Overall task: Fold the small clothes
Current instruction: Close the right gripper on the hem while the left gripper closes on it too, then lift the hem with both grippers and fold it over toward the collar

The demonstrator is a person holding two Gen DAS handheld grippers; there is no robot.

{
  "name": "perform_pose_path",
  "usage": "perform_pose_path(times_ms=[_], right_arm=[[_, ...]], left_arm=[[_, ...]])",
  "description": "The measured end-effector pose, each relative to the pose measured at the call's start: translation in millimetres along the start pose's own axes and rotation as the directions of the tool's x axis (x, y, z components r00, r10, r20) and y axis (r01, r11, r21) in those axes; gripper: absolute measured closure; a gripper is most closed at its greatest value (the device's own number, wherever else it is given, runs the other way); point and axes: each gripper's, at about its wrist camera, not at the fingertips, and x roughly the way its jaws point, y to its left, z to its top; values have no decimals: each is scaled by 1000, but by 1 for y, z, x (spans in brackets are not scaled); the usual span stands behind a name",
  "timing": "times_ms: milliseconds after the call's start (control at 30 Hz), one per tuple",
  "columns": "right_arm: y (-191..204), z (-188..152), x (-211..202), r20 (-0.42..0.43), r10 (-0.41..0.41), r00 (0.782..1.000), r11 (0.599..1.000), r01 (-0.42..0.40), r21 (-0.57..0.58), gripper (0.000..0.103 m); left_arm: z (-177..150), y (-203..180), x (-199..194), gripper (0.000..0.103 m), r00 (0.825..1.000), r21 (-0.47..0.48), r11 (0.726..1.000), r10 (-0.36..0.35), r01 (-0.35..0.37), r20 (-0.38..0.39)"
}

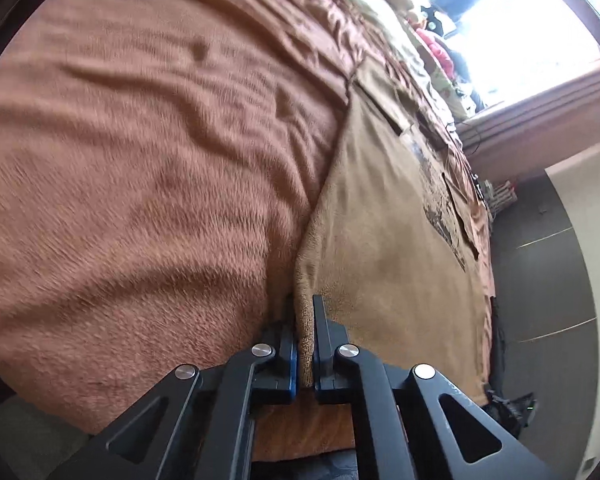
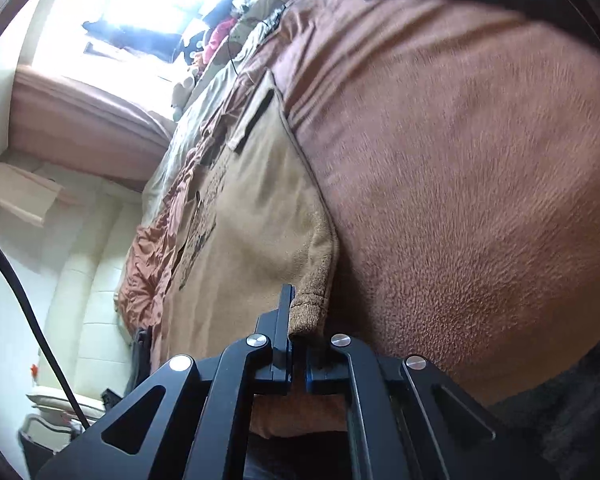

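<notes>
Left claw [image 1: 305,344] pinched on tan garment [image 1: 384,240] hem, right claw [image 2: 298,344] clamps ribbed corner. Mid-fold over brown blanket [image 1: 140,160]. Next: carry both corners toward 12 o'clock, level.

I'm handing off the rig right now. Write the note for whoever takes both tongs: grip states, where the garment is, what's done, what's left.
Left tongs: shut on the tan garment's edge.
Right tongs: shut on its ribbed hem.
Garment: on the brown blanket, print facing up, both gripped edges raised off the bed.
Done: both edges grasped and lifted.
Left: probably carry the held edge over the garment, lay it flat, release, then finish the remaining folds. No completed fold is visible yet.
</notes>
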Motion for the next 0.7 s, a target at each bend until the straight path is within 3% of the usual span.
perform_pose_path(times_ms=[367, 700], right_arm=[[31, -17, -32, 44, 72, 996, 996, -69, -62, 103], [30, -40, -71, 67, 126, 990, 988, -119, -100, 103]], left_arm=[[10, -11, -45, 99, 985, -8, 989, -149, 150, 83], [1, -25, -100, 99, 955, 39, 966, -258, 255, 145]])
